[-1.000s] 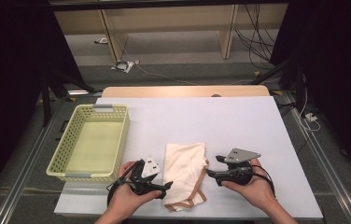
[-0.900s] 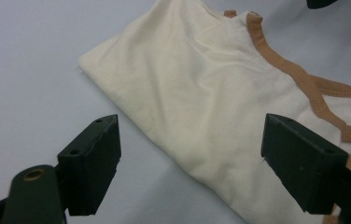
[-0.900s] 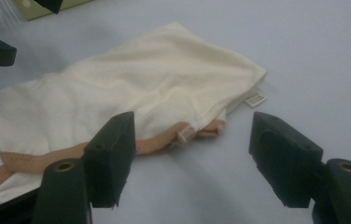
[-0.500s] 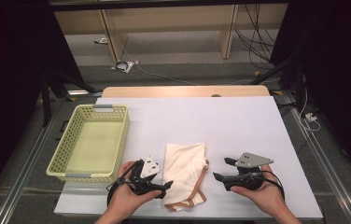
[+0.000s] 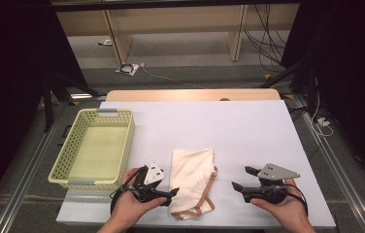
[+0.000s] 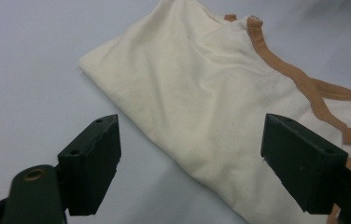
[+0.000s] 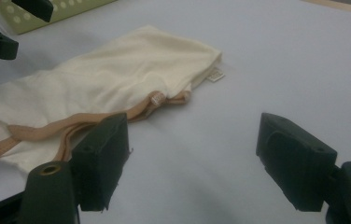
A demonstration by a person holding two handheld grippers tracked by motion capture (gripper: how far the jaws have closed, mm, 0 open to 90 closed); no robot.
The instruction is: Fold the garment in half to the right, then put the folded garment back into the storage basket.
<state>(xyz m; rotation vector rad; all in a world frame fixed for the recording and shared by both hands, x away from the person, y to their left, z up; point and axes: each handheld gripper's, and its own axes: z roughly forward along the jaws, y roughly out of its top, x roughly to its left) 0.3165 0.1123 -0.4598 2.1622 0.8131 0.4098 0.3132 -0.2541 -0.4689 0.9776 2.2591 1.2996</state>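
While the cream garment (image 5: 191, 180) lies folded flat on the white bench (image 5: 248, 131) near its front edge, the left tool (image 5: 167, 194) rests at its left side with jaws wide, nothing pressed between them; one jaw seems to hover over the cloth's edge. The right tool (image 5: 241, 178) sits apart to the garment's right, its jaws having just been opening, nothing between them. Farther left stands a yellow-green basket (image 5: 122, 145).

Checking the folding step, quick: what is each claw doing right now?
Left claw: open at the edge of the cream cloth, not gripping it.
Right claw: open, empty, jaws have just been opening, apart from the cloth.
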